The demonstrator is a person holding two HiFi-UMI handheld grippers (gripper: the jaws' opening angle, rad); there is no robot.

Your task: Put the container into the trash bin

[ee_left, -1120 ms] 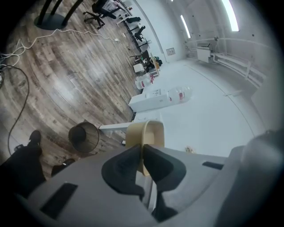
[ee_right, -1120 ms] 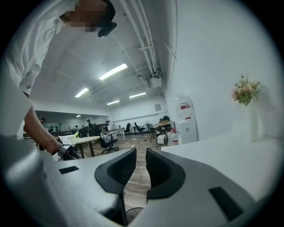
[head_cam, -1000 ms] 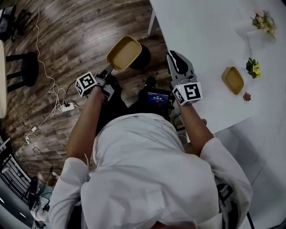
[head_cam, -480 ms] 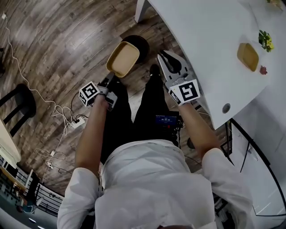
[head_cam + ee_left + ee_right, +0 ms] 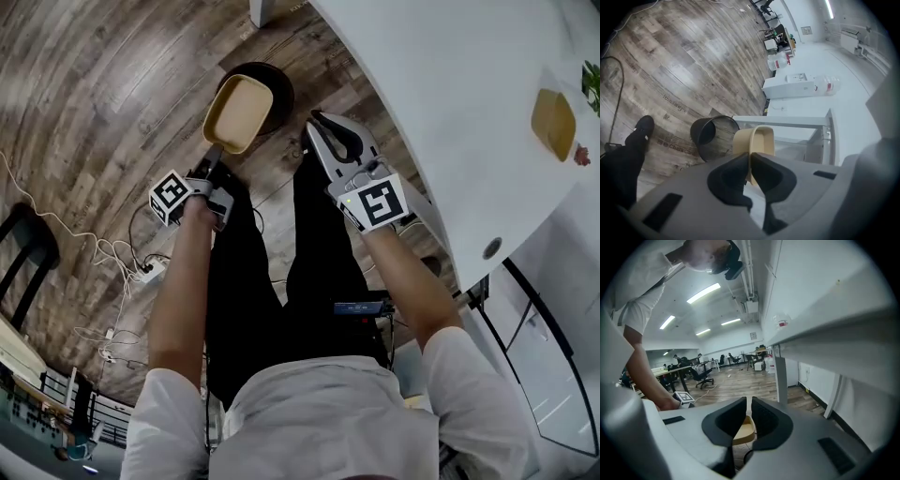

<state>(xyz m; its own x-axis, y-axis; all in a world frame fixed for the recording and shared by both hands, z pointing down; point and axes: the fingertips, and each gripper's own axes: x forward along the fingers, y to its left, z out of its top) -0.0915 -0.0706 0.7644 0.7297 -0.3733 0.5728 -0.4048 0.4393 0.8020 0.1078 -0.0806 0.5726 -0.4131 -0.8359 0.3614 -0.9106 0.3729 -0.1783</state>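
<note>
A: Both grippers have sunk toward the wooden floor (image 5: 112, 84) since a second ago, and the right one's jaws have drawn in. What lies far left?

B: A white cable (image 5: 56, 211) trailing to a power strip (image 5: 147, 273), well apart from everything else.

A: And the left gripper (image 5: 215, 156)?

B: Its jaws are clamped on one short end of the tan container (image 5: 237, 113). In the left gripper view the left gripper (image 5: 750, 161) pinches the thin rim of the container (image 5: 757, 143) between both pads, and the container stands on edge beyond the tips.

A: Where is the container against the bin?

B: Held in the air. From the head view it overlaps the left part of the black trash bin (image 5: 274, 92). From the left gripper view the trash bin (image 5: 712, 137) stands on the floor just left of it and lower, mouth open.

A: Right gripper (image 5: 321, 125)?

B: Just right of the bin, touching nothing. In its own view the right gripper (image 5: 748, 408) is closed down to a hairline slit, with nothing between.

A: Further right?

B: The white table (image 5: 450, 112), with a second container (image 5: 553, 124) on it near the far right edge.
</note>
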